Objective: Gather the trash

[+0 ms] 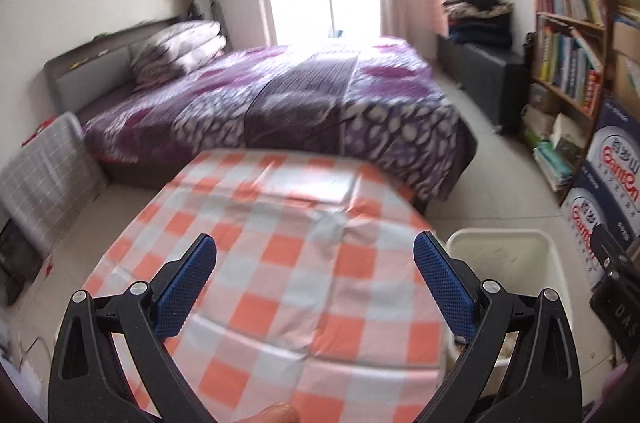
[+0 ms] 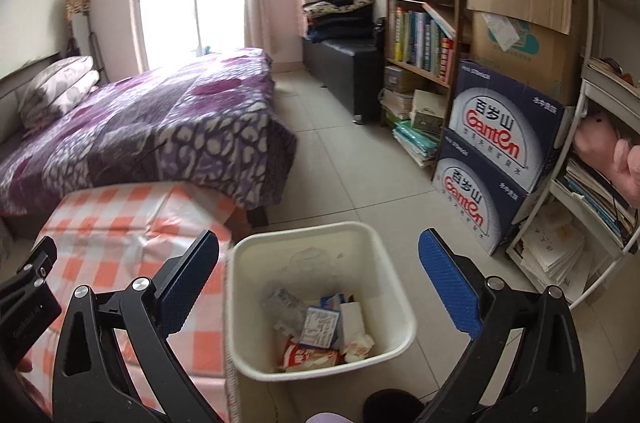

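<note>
Holding trash: white bin (image 2: 320,303) on tiled floor, just beside checkered table (image 2: 132,247). Inside bin: crumpled wrappers (image 2: 310,357), small printed carton (image 2: 320,327), clear plastic (image 2: 280,299), white paper. Right gripper (image 2: 318,287) angled down over bin, jaws spread wide, nothing between pads. Left gripper (image 1: 316,287) angled down over bare tablecloth, jaws wide, empty. Bin at right edge of left view.

- Left wrist view is motion-blurred: checked tablecloth (image 1: 280,263) and bed (image 1: 280,95) smeared.
- White bin (image 1: 520,255) at four o'clock, contents hidden behind a finger.
- Crumpled wrappers (image 2: 320,335) in the bin: print unreadable.
</note>
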`<state>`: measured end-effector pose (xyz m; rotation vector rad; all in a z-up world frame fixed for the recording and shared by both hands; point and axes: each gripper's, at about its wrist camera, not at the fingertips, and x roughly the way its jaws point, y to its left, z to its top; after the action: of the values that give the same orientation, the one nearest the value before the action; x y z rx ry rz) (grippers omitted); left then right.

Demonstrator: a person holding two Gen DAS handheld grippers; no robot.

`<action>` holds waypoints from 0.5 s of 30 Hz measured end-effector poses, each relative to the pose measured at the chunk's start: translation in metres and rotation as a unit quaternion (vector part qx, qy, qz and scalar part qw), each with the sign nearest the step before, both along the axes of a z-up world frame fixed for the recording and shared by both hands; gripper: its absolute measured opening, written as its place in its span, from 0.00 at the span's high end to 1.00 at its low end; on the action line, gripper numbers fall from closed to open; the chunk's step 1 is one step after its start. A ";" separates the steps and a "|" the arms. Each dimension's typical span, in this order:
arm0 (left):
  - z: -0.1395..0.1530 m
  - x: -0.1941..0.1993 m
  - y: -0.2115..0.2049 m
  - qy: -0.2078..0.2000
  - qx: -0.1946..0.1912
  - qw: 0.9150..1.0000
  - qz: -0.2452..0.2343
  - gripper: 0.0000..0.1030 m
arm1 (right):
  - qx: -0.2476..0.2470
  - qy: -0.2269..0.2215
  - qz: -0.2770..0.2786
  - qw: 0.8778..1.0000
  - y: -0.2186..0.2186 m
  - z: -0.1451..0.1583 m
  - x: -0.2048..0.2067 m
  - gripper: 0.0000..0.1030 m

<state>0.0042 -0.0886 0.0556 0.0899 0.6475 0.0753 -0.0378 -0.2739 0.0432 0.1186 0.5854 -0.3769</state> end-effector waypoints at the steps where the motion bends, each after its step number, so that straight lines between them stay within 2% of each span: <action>1: -0.004 -0.003 0.007 0.016 -0.009 1.000 -0.004 0.07 | -0.003 0.005 0.007 1.000 0.009 -0.004 -0.002 0.07; 3: -0.009 -0.010 0.018 0.025 -0.019 1.000 -0.002 0.07 | -0.004 0.012 0.018 1.000 0.022 -0.009 -0.004 0.07; 7: -0.019 -0.029 0.037 0.006 -0.021 1.000 0.016 0.07 | 0.002 0.028 0.033 0.999 0.039 -0.021 -0.005 0.07; 15: -0.040 -0.026 0.049 0.032 -0.017 0.999 0.021 0.07 | -0.011 0.028 0.045 0.999 0.050 -0.030 -0.004 0.07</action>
<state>-0.0218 -0.0394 0.0159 0.0453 0.7137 0.1024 -0.0422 -0.2243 0.0130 0.0609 0.6386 -0.3007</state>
